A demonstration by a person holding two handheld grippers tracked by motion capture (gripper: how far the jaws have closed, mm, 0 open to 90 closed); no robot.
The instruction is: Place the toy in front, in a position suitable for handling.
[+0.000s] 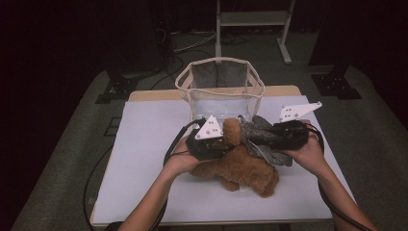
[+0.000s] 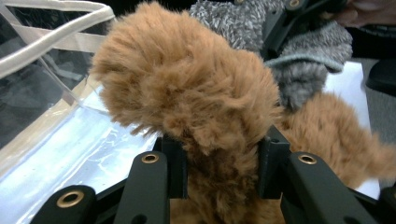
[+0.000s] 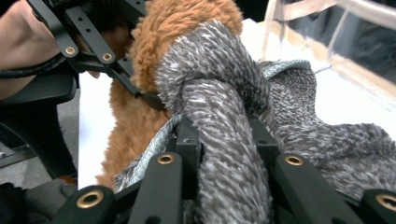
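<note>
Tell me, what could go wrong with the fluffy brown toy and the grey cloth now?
The left tongs pinch only a tuft of the brown plush toy, so it might slip out. The right tongs squeeze a fold of the grey fuzzy cloth, which lies against the toy and could drag on it. The clear bag stands close and might tip if bumped.

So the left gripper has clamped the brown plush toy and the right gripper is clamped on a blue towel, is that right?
Not quite. The right gripper is clamped on a grey knitted cloth, not a blue towel, as the right gripper view shows. The left gripper does clamp the brown plush toy.
</note>
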